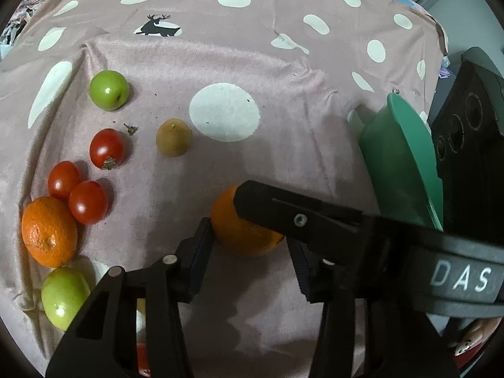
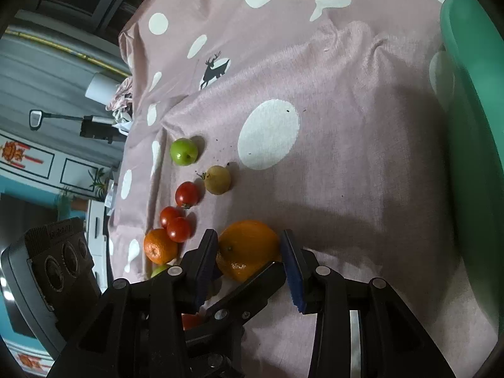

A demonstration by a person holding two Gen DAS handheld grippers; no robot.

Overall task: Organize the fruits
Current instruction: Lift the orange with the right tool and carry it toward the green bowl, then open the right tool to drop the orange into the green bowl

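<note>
the orange sits right between both grippers' fingers. the right gripper squeezes it, and the left gripper is closed on it too.

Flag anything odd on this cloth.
Both grippers crowd one large orange: the right gripper brackets it, and the left gripper straddles it too. A loose stem lies beside a tomato.

Fruits on spotted pink cloth
</note>
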